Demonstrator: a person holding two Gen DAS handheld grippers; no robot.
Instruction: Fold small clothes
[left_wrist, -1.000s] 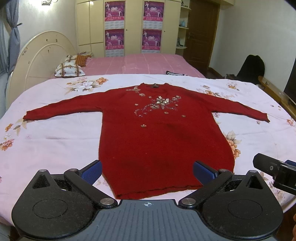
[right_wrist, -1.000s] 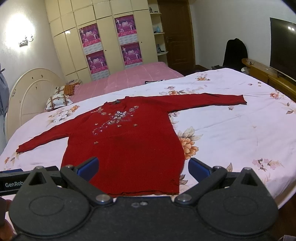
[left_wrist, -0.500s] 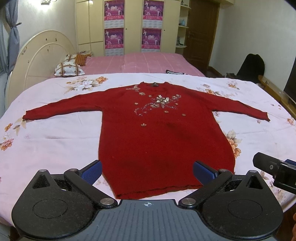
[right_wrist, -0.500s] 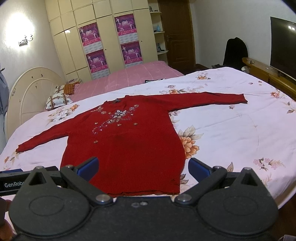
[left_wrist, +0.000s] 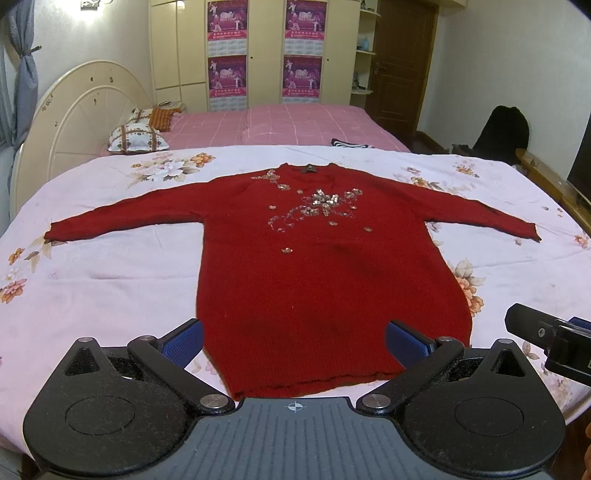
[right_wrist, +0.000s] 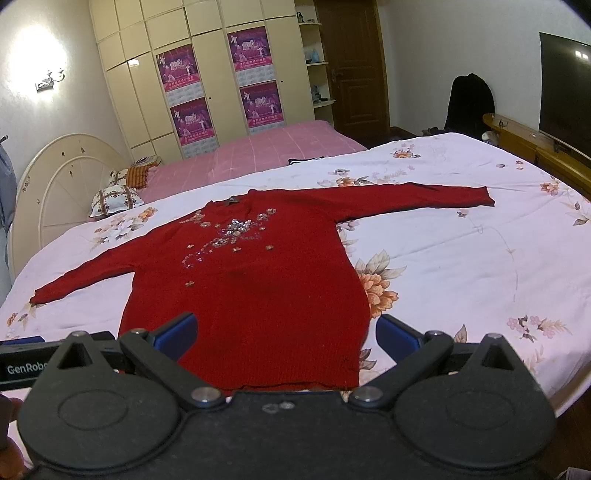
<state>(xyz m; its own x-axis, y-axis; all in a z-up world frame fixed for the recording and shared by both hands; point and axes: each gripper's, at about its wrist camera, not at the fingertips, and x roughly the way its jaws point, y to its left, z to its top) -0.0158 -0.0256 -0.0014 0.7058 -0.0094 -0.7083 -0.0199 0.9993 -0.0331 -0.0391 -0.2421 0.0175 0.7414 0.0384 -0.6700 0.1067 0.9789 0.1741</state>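
A red knit sweater (left_wrist: 325, 273) lies flat and face up on a pale floral bedsheet (left_wrist: 110, 269), directly ahead of both grippers, with its hem nearest them and its neckline farthest away. Both long sleeves stretch straight out to either side, so the garment forms a broad T. The body is long and widens slightly toward the bottom edge, which curls a little along the ribbed hem. A spray of silvery sequins and small flower-shaped beads (left_wrist: 321, 203) spreads across the chest, trailing down toward the left sleeve side, and a small dark label (left_wrist: 306, 169) sits at the back of the neck.

The left gripper (left_wrist: 294, 341) hangs just short of the hem with its blue-padded fingers (left_wrist: 183, 341) spread wide, grasping nothing; the hem's left half falls between them in this view. The right gripper (right_wrist: 284, 334) is likewise spread and empty, its blue pads (right_wrist: 397, 338) framing the hem's right corner (whether either pad actually brushes the fabric is hard to judge from these low angles). Each gripper's body also peeks into the other's view, off to the side.

Beyond the sweater, a second bed with a pink checked cover (left_wrist: 295, 123) and a patterned pillow (left_wrist: 137, 137) stands against a cream wardrobe (left_wrist: 255, 51) hung with purple posters.
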